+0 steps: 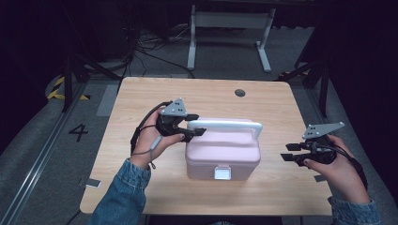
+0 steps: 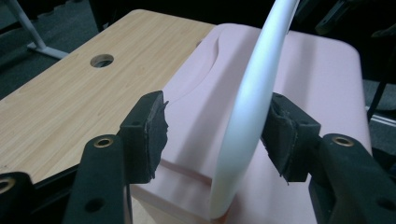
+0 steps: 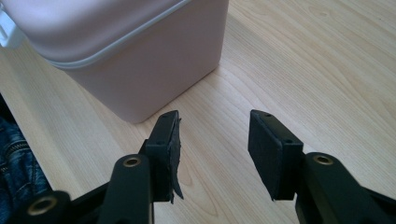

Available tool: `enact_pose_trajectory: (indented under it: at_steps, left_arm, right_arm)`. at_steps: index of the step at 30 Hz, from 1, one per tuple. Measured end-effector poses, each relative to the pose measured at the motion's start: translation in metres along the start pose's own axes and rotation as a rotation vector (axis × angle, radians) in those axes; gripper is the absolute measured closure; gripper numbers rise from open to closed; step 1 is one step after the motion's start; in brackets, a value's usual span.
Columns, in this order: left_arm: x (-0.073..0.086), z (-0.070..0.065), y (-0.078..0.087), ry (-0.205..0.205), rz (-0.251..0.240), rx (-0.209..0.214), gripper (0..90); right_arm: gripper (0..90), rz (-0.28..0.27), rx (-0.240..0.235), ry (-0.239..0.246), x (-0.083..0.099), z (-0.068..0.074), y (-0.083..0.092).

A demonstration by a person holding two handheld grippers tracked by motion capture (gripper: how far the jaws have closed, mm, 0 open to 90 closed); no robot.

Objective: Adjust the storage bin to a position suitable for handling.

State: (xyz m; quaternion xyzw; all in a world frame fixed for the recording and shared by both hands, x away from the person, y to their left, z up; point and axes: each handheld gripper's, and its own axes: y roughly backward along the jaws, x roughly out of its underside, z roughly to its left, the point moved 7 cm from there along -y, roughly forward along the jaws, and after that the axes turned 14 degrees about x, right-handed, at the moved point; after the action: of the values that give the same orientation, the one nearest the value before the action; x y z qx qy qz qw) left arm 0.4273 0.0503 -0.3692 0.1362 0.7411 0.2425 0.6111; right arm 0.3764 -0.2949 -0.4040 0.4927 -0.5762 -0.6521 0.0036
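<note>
resting near the middle of the wooden table (image 1: 141,187), a pink lidded box (image 1: 223,159) is seen with its white latch (image 1: 222,173) turned toward the person and its white carry handle (image 1: 225,124) raised upright over the lid. the left gripper (image 1: 196,125) is placed at the handle's left end; in the left gripper view the handle (image 2: 252,107) is framed between the two black pads (image 2: 152,135), one pad being close against the bar or touching it and the other being kept apart by a clear gap, so the bar is straddled but not yet pinched. the right gripper (image 1: 292,153) is held just above the table, apart from the box's right side, with its jaws spread wide on nothing; in the right gripper view the box's corner (image 3: 140,60) is seen ahead of them.

the box is judged to be rigid moulded plastic, smooth and somewhat slippery on its walls, and probably light unless something is stored inside, which cannot be told. its walls are judged too broad for these jaws, so the handle is taken as the sensible place for a grip. the bar is thin, round and glossy, so it may roll or slide between the pads. a hold near one end may let the box tip; a hold nearer the middle is judged steadier. the handle seems hinged, so some swing is to be expected.
</note>
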Motion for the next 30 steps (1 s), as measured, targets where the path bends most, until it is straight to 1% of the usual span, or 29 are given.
enact_pose_trajectory:
  at_steps: [2, 5, 7, 8, 9, 10, 11, 12, 16, 18, 20, 21, 22, 23, 24, 25, 29, 30]
  left_arm:
    - [0.002, 0.0, -0.005, -0.005, 0.007, -0.008, 46.9]
    - [0.003, 0.0, -0.007, -0.004, 0.024, -0.009, 56.2]
    - [0.003, 0.0, -0.006, -0.01, 0.015, -0.018, 63.2]
    - [0.002, -0.001, -0.005, -0.006, 0.013, -0.015, 69.2]
    - [0.001, -0.002, -0.004, -0.005, -0.005, -0.011, 71.5]
    - [0.0, -0.003, -0.004, -0.001, -0.012, -0.009, 75.8]
    - [0.0, -0.003, -0.003, 0.001, -0.012, -0.011, 78.1]
    - [0.0, -0.003, -0.003, -0.003, -0.008, -0.011, 78.0]
    - [-0.001, -0.003, -0.003, 0.005, -0.008, -0.014, 78.1]
    - [-0.002, -0.003, -0.003, 0.003, -0.01, -0.011, 78.1]
    - [-0.003, -0.004, -0.002, 0.005, -0.009, -0.007, 78.1]
    - [-0.004, -0.004, -0.001, 0.013, -0.015, -0.006, 77.9]
    - [-0.006, -0.004, -0.001, 0.012, -0.016, -0.003, 77.8]
    - [-0.007, -0.004, 0.0, 0.022, -0.024, 0.0, 77.8]
    - [-0.008, -0.004, 0.0, 0.024, -0.023, 0.009, 77.8]
    - [-0.008, -0.004, 0.0, 0.029, -0.025, 0.011, 77.8]
    - [-0.012, -0.002, 0.002, 0.054, -0.043, 0.025, 77.6]
    - [-0.013, -0.001, 0.003, 0.057, -0.037, 0.024, 77.4]
  right_arm:
    - [54.8, -0.006, -0.011, -0.009, 0.0, 0.0, 0.0]
    - [54.8, -0.024, -0.016, -0.016, 0.0, 0.0, 0.0]
    - [55.4, -0.048, -0.025, -0.028, -0.001, 0.001, 0.0]
    - [55.9, -0.047, -0.03, -0.035, -0.001, 0.001, 0.0]
    - [55.9, -0.042, -0.033, -0.04, -0.001, 0.002, 0.0]
    - [55.9, -0.042, -0.033, -0.041, -0.001, 0.002, 0.0]
    - [55.9, -0.042, -0.032, -0.041, -0.001, 0.002, 0.0]
    - [55.9, -0.043, -0.033, -0.041, -0.001, 0.002, 0.0]
    - [55.6, -0.052, -0.03, -0.04, -0.002, 0.002, 0.0]
    - [55.6, -0.059, -0.025, -0.05, -0.002, 0.002, 0.0]
    - [55.5, -0.079, -0.021, -0.064, -0.003, 0.0, 0.001]
    - [55.0, -0.094, -0.02, -0.066, -0.004, 0.0, 0.002]
    - [55.0, -0.109, -0.019, -0.064, -0.005, 0.0, 0.003]
    - [55.0, -0.118, -0.022, -0.069, -0.006, -0.001, 0.004]
    - [55.0, -0.115, -0.026, -0.084, -0.006, 0.0, 0.004]
    - [55.1, -0.117, -0.027, -0.087, -0.006, 0.0, 0.004]
    - [56.8, -0.115, -0.037, -0.087, -0.006, 0.002, 0.003]
    - [57.8, -0.111, -0.042, -0.09, -0.006, 0.003, 0.003]
